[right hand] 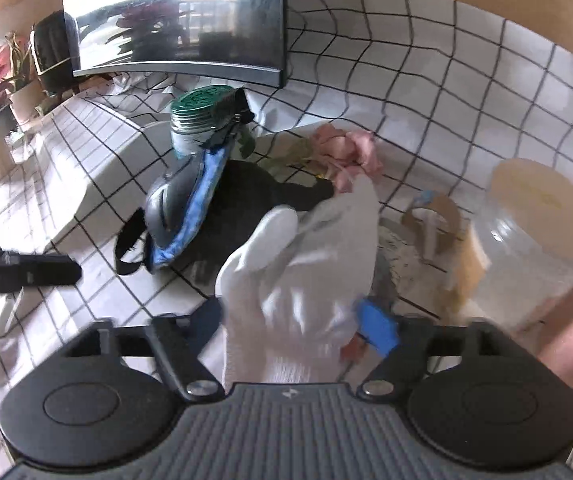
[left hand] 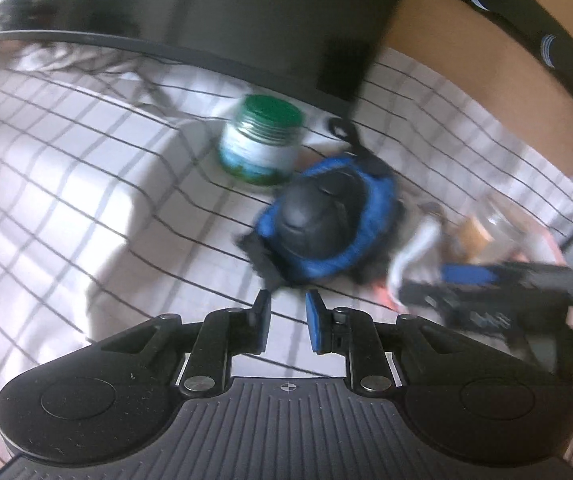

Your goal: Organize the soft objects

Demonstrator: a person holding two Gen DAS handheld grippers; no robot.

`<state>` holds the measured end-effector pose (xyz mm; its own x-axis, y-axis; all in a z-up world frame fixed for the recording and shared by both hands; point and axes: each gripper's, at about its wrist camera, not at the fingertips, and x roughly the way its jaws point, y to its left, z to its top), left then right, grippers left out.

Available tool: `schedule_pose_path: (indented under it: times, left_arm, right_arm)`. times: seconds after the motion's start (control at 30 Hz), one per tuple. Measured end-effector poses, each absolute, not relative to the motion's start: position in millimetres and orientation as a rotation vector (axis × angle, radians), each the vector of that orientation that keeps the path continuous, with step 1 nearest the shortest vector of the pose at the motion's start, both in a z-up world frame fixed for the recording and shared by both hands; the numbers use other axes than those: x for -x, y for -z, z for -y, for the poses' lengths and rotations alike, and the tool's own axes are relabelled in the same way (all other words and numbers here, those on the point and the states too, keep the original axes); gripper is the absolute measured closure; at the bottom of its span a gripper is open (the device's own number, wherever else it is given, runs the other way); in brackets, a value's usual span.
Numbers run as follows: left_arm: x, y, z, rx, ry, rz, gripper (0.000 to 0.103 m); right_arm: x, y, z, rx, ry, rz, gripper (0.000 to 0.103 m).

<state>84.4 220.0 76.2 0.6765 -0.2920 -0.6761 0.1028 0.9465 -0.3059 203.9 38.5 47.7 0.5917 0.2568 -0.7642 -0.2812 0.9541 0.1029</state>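
A white glove (right hand: 298, 280) is gripped low in frame by the right gripper (right hand: 290, 322), while nothing is held between the narrowly parted fingers of the left gripper (left hand: 286, 312).

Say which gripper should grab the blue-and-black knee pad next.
Left, probably. The left gripper is open, empty and points at the knee pad just ahead. The right gripper is shut on a white glove.
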Motion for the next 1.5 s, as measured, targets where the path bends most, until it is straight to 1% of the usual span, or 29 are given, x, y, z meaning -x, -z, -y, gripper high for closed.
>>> schedule_pose_path:
  times: [0.03, 0.1, 0.13, 0.43, 0.63, 0.83, 0.9, 0.97, 1.03, 1.17, 1.23, 1.43, 1.5]
  left_arm:
    - [-82.7, -76.3, -216.6, 0.249, 0.247, -0.8, 0.082]
    - [-79.2, -75.6, -208.6, 0.239, 0.285, -0.799, 0.082]
    - [-78.6, -75.2, -204.1, 0.234, 0.3, -0.802, 0.082]
    - [-91.2, -76.0, -162.3, 0.188, 0.422, -0.812, 0.082]
    - [-97.6, -73.8, -120.4, 0.128, 0.511, -0.818, 0.082]
    - [-111.0, -72.5, -70.6, -0.069, 0.461, -0.774, 0.082]
    - [-119.8, -69.6, -61.8, -0.045, 0.424, -0.802, 0.082]
    - [-125.2, -66.6, -54.4, -0.005, 0.428, -0.82, 0.082]
    - [-128.2, -63.0, -41.5, -0.011, 0.442, -0.832, 0.082]
    - [-132.6, -52.6, -13.6, -0.12, 0.423, -0.821, 0.082]
    - [-134.7, -45.6, -6.2, -0.171, 0.421, -0.836, 0.081]
    - [-123.6, -40.7, -14.6, -0.194, 0.445, -0.865, 0.08]
    - [-117.9, -41.2, -23.1, -0.173, 0.446, -0.881, 0.08]
  right_arm:
    - [-204.0, -48.7, -39.3, 0.03, -0.318, -0.889, 0.07]
    - [-201.3, -52.5, -38.0, 0.03, -0.32, -0.902, 0.088]
    - [-197.6, -56.1, -34.5, 0.016, -0.319, -0.901, 0.092]
    - [-122.7, -99.3, 25.1, -0.11, -0.262, -0.833, 0.093]
    - [-86.9, -81.0, 57.4, -0.096, -0.102, -0.908, 0.093]
    - [-64.1, -65.3, 67.1, -0.082, -0.015, -0.935, 0.092]
    - [-58.6, -62.1, 64.7, -0.066, 0.002, -0.933, 0.091]
    - [-52.1, -58.0, 64.9, -0.061, 0.012, -0.935, 0.086]
    - [-50.6, -54.6, 67.6, -0.059, 0.024, -0.945, 0.072]
    - [-49.8, -53.8, 68.9, -0.045, 0.047, -0.933, 0.06]
    - [-49.0, -56.4, 69.3, -0.032, 0.057, -0.917, 0.045]
    - [-52.0, -60.7, 77.7, 0.009, 0.082, -0.88, 0.033]
    - [-56.7, -58.9, 81.5, 0.01, 0.09, -0.881, 0.032]
